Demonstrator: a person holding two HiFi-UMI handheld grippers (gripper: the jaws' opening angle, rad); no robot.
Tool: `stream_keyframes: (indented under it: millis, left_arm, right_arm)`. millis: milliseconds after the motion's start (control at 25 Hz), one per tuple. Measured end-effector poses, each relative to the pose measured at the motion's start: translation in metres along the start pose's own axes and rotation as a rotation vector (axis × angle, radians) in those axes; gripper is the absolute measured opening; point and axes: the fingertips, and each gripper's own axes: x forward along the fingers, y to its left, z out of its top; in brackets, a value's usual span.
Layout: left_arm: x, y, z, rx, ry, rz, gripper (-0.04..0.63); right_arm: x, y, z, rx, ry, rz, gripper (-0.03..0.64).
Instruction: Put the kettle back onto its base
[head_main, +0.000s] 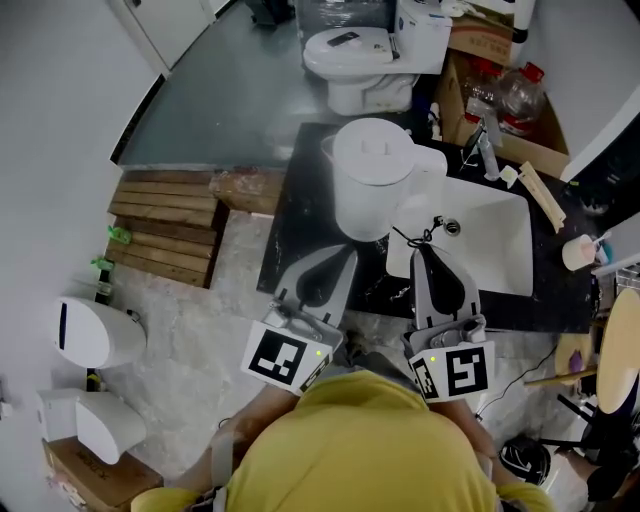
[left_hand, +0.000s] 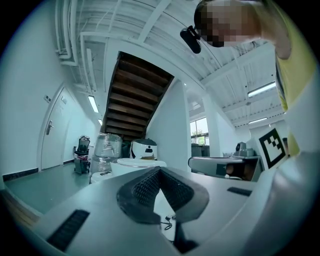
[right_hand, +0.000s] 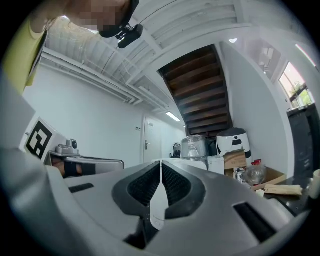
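Observation:
A white kettle with its lid on stands on the black counter, left of the white sink; its handle points right. A thin black cord lies by the sink's edge. No separate base shows. My left gripper is raised in front of the kettle's lower left, and my right gripper is raised just below the handle. In the left gripper view the left gripper is shut and holds nothing. In the right gripper view the right gripper is also shut and holds nothing. Neither touches the kettle.
A tap stands behind the sink. A toilet and a cardboard box with bottles sit beyond the counter. Wooden slats lie on the floor at the left. A white cup stands at the counter's right end.

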Motion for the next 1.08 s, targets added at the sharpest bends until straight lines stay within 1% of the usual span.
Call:
stream_keyframes:
  millis: [200,440,600,1080]
  left_arm:
    - [-0.012,-0.015,0.003,-0.008,-0.011,-0.006,0.003]
    - [-0.023,-0.026,-0.003,-0.004,-0.002,-0.004,0.002]
    - [-0.026,-0.031,-0.004,-0.002,-0.002,-0.006,0.002]
    - [-0.028,-0.039,-0.005,0.009,-0.02,-0.026,0.002]
  right_arm:
    - [-0.014,0.012,-0.004,0.021,0.02,0.043,0.017]
    - [-0.02,0.026,-0.015,0.029,0.057,0.099,0.017]
    - [-0.025,0.028,-0.017,0.021,0.068,0.106,0.017]
    - [-0.031,0.035,-0.015,0.005,0.051,0.107,0.015]
